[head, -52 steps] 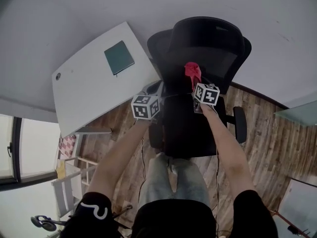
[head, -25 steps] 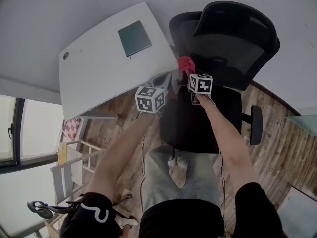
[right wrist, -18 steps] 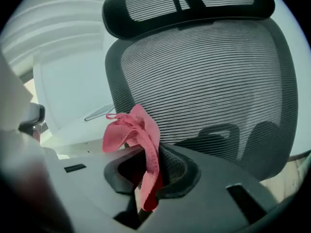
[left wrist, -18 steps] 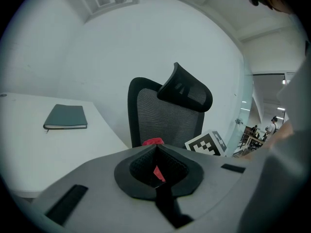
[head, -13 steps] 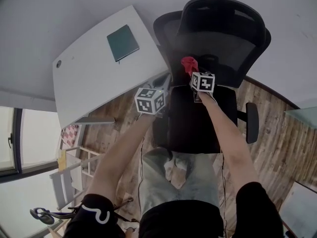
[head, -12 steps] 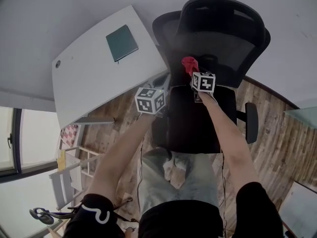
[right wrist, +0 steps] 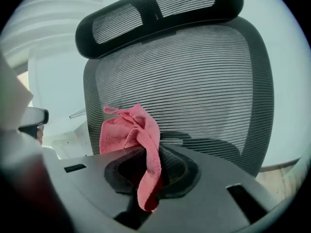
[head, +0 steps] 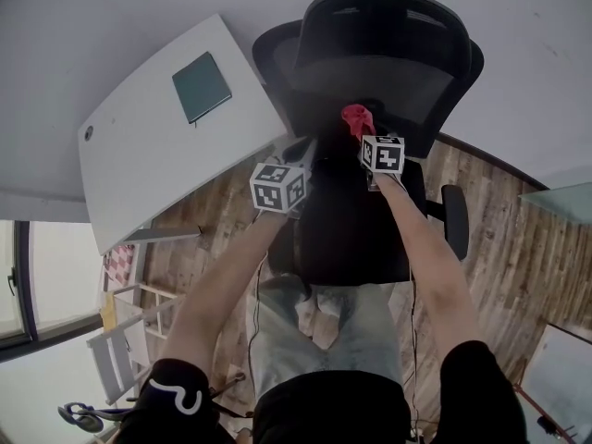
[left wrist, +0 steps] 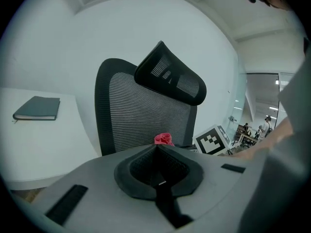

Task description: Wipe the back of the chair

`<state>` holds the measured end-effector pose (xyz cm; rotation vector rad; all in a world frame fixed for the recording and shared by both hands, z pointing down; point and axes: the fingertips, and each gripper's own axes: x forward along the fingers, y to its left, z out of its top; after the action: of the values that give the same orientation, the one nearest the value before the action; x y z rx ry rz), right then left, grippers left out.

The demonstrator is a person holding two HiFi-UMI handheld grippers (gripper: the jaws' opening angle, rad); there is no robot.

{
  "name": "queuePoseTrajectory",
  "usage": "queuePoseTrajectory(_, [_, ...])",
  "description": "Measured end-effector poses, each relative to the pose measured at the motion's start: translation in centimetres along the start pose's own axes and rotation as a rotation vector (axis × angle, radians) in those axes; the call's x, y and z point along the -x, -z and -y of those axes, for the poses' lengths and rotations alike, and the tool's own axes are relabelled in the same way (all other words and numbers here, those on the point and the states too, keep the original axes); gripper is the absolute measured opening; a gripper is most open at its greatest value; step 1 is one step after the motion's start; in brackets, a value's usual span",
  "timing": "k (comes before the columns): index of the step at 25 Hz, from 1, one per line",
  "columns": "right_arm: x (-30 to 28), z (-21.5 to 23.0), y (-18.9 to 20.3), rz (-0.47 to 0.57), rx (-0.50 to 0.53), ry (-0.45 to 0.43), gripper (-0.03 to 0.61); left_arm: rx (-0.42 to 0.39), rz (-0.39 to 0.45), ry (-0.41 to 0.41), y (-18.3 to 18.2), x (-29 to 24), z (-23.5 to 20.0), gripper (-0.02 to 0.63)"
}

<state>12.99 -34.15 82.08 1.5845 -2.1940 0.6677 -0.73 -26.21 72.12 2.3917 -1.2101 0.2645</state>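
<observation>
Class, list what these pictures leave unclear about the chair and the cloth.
Chair base: head view, hidden under the seat.
Rear of the backrest: every view faces its front.
Whether the pink cloth touches that backrest: right gripper view gives no depth; head view too small.

One black mesh chair (head: 388, 81) stood in view, with one headrest (head: 384, 21) at its top. Two grippers were held in front of the chair: one left gripper (left wrist: 156, 152) and one right gripper (right wrist: 148, 164). Each carried one marker cube, two in all, the left cube (head: 277, 186) and the right cube (head: 383, 153). One red cloth (head: 357, 121) showed against the chair's back. Left of the chair in the head view stood one white desk (head: 139, 165), bearing one dark green notebook (head: 201, 87).
</observation>
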Motion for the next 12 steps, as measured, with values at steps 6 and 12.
queuePoseTrajectory(6, [1.5, 5.5, 0.4, 0.009, -0.044, 0.081, 0.066, -0.014, -0.01, 0.035, 0.0, -1.6, 1.7, 0.025])
queuePoseTrajectory(12, [3.5, 12.0, 1.2, 0.006, -0.088, 0.193, 0.066, -0.027, -0.026, 0.056, 0.2, -2.9, 2.6, 0.025])
